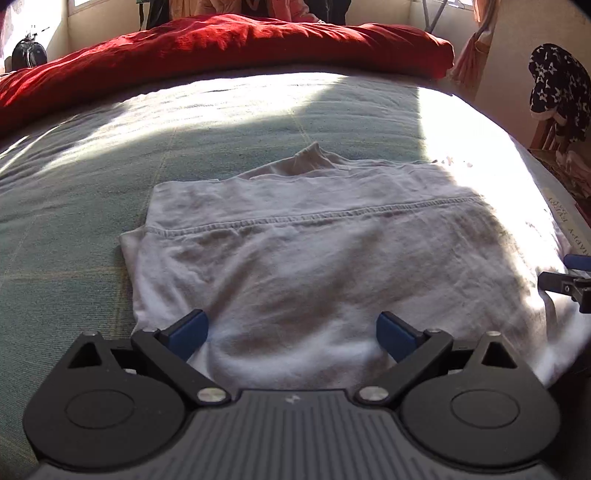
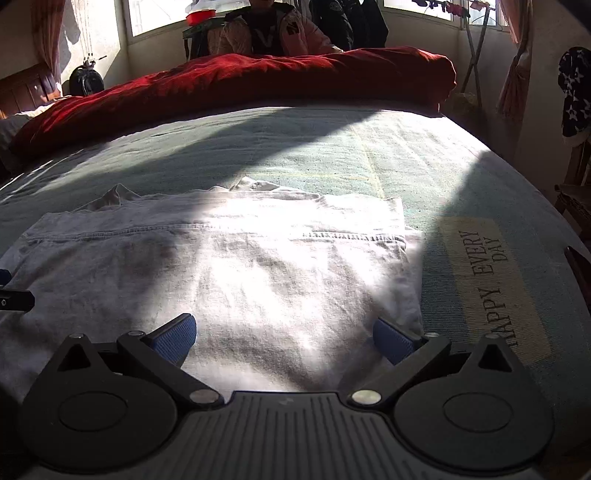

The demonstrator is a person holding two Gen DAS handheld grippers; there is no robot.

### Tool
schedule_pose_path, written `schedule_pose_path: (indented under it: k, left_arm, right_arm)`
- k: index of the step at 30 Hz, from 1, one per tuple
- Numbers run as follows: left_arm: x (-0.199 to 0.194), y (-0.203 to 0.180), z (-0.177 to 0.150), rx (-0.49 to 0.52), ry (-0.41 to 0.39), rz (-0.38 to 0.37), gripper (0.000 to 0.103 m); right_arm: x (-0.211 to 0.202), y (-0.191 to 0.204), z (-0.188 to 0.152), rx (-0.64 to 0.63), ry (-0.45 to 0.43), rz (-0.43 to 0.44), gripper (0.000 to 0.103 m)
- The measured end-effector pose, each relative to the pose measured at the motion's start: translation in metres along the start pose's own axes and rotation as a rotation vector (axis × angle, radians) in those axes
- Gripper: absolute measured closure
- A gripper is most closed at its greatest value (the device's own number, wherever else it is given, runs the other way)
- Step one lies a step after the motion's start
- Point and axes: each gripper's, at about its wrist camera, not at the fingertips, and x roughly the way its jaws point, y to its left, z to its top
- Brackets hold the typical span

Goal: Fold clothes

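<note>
A white garment (image 1: 314, 266) lies folded flat on the pale green bed cover (image 1: 74, 206), its stitched hem running across it. My left gripper (image 1: 291, 332) hovers over the near left part of the cloth, jaws wide apart, nothing between the blue pads. The right wrist view shows the same garment (image 2: 240, 266), half in sunlight. My right gripper (image 2: 284, 338) stands open above its near right part, close to the right edge, holding nothing. In the left wrist view, the right gripper's tip (image 1: 565, 280) pokes in from the right edge.
A red duvet (image 1: 221, 48) is heaped along the far side of the bed. A printed label (image 2: 491, 280) reading HAPPY EVERY DAY lies on the cover right of the garment. A person (image 2: 273, 33) sits behind the bed. A star-patterned cloth (image 1: 557, 88) hangs at right.
</note>
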Motion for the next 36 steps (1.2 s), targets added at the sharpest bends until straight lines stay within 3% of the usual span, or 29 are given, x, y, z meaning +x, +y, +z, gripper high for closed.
schedule_pose_path:
  k: [6,10,12,19,22,29,33,36]
  left_arm:
    - [-0.010,0.007,0.022,-0.039,-0.083,-0.076,0.004]
    - [0.020,0.021,0.029,-0.114,-0.013,-0.007,0.005]
    - [0.022,0.021,0.034,-0.121,-0.006,-0.012,0.005]
    - [0.020,0.009,0.094,-0.136,-0.063,-0.293,0.004]
    - [0.051,0.004,0.117,-0.174,-0.011,-0.366,0.004]
    - [0.118,0.011,0.133,-0.285,0.088,-0.386,0.004]
    - [0.103,0.008,0.133,-0.272,0.061,-0.371,0.004]
    - [0.069,0.007,0.124,-0.237,0.032,-0.340,0.004]
  right_arm:
    - [-0.007,-0.004,-0.019,-0.035,-0.053,0.012,0.000]
    - [-0.004,-0.001,-0.015,-0.024,-0.044,-0.005,0.000]
    - [-0.004,0.000,-0.014,-0.027,-0.042,-0.006,0.000]
    - [-0.003,0.000,-0.016,-0.028,-0.052,-0.007,0.000]
    - [-0.003,0.000,-0.016,-0.026,-0.056,-0.008,0.000]
    - [-0.004,-0.002,-0.017,-0.032,-0.061,0.002,0.000]
    - [-0.003,-0.002,-0.017,-0.029,-0.055,0.003,0.000]
    - [-0.005,0.000,-0.018,-0.037,-0.060,-0.005,0.000]
